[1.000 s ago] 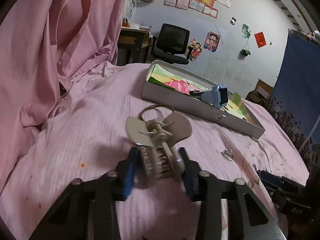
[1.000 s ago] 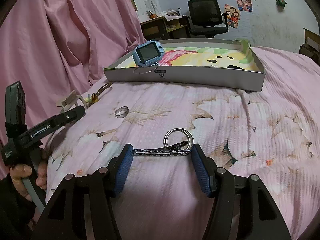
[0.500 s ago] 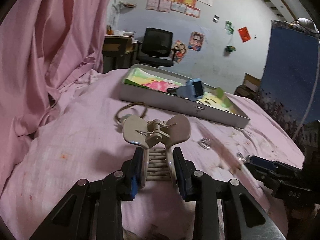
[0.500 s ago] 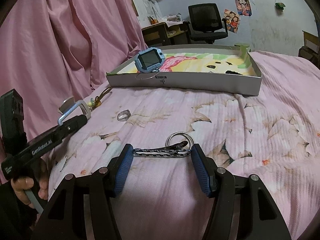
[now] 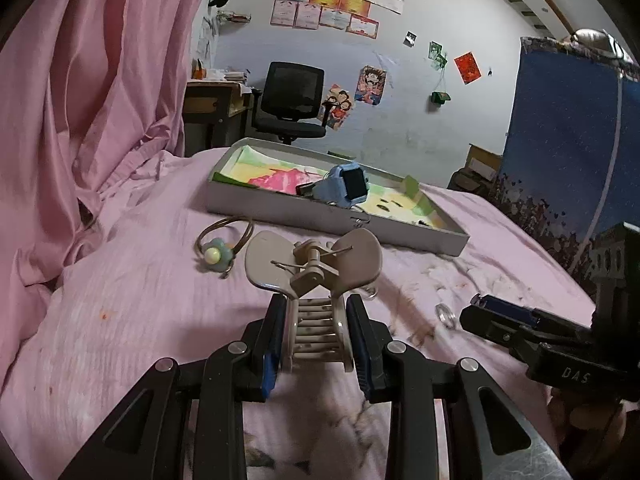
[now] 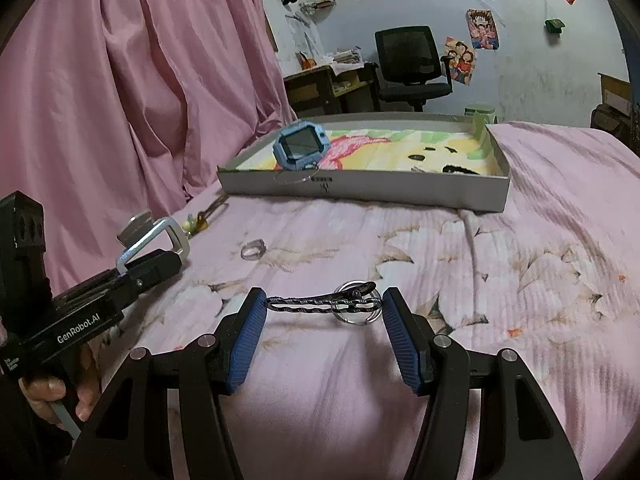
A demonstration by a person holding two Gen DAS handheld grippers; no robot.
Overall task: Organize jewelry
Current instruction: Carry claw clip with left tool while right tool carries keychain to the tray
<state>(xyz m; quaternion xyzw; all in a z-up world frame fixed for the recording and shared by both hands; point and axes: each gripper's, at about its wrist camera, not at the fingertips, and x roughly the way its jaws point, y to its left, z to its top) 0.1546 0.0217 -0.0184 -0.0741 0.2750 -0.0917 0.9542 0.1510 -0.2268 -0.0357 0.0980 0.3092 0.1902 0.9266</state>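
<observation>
My left gripper (image 5: 316, 332) is shut on a beige claw hair clip (image 5: 314, 276) and holds it above the pink bedspread. My right gripper (image 6: 324, 308) is open, its fingers either side of a black braided hair clip (image 6: 316, 302) that lies on the bed over a silver ring (image 6: 356, 308). A grey tray (image 6: 360, 186) at the back holds a blue smartwatch (image 6: 302, 148). A small clear ring (image 6: 253, 249) lies left of centre. A bracelet with a green flower (image 5: 218, 254) lies ahead of the left gripper.
A pink curtain (image 6: 140, 80) hangs on the left. A desk and black office chair (image 6: 408, 64) stand behind the bed. A blue patterned hanging (image 5: 568, 152) is at the right. The left gripper also shows in the right wrist view (image 6: 152, 256).
My left gripper has lifted and steadied with the claw clip, and the flower bracelet has come into view. My right gripper has stayed around the braided clip.
</observation>
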